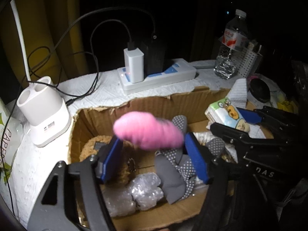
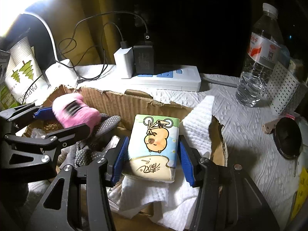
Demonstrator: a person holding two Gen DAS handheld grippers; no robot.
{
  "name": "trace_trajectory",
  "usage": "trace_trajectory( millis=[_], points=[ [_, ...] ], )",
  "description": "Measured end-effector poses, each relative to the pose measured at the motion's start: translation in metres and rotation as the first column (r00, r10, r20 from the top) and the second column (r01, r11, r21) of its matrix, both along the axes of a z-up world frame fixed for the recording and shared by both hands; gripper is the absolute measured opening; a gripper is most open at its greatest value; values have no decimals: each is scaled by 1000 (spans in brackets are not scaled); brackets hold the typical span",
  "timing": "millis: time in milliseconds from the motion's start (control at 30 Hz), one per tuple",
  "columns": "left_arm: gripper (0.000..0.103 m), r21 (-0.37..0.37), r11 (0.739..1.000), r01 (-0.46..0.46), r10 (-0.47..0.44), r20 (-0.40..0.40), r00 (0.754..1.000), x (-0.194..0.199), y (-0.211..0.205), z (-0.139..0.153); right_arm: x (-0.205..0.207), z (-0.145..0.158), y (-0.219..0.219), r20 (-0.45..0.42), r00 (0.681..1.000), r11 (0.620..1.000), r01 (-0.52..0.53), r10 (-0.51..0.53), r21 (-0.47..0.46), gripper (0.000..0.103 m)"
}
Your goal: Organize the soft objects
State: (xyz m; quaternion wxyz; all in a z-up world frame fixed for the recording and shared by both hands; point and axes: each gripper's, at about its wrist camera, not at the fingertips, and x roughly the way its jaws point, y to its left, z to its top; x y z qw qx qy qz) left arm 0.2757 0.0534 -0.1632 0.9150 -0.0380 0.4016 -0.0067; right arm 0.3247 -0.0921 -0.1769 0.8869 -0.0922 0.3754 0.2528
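Note:
A pink yarn ball (image 1: 148,130) is blurred above the torn cardboard box (image 1: 154,104), just beyond the tips of my left gripper (image 1: 154,152), whose blue pads stand apart. In the right wrist view the pink ball (image 2: 77,109) sits between the left gripper's fingers (image 2: 42,112). My right gripper (image 2: 153,148) straddles a tissue pack (image 2: 154,146) with a cartoon animal print; small gaps show at both pads. The pack also shows in the left wrist view (image 1: 227,115). Grey dotted gloves (image 1: 177,165), bubble wrap (image 1: 138,194) and a brown fuzzy thing (image 1: 92,146) lie in the box.
A white power strip (image 1: 157,75) with chargers and cables sits behind the box. A water bottle (image 2: 259,57) and perforated white holder (image 2: 284,88) stand at the right. A white stand (image 1: 44,113) and a paper cup pack (image 2: 23,69) are at the left. White paper towels (image 2: 240,119) cover the table.

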Motion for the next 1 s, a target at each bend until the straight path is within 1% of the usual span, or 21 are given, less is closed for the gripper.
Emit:
trace_trajectory(
  millis=[67,133,267,567,1000],
  points=[
    [71,-1,1000,-4,4,9,1000,-3,0,4,-2,3,-1,-6,1000,1000,-5,5,10,57],
    [71,-3,1000,-7,7,18,1000,-6,1,8,-5,6,-1,-3,1000,1000,-8,9,14,62],
    [72,1,1000,-7,7,32,999,-14,0,16,-12,14,-3,12,1000,1000,-9,9,14,64],
    [72,-2,1000,-8,8,72,997,-38,1,35,-33,32,-10,45,999,1000,-4,3,26,65],
    [72,-8,1000,-13,14,128,992,-82,-1,60,-74,55,-14,94,996,999,-13,10,30,65]
  ],
)
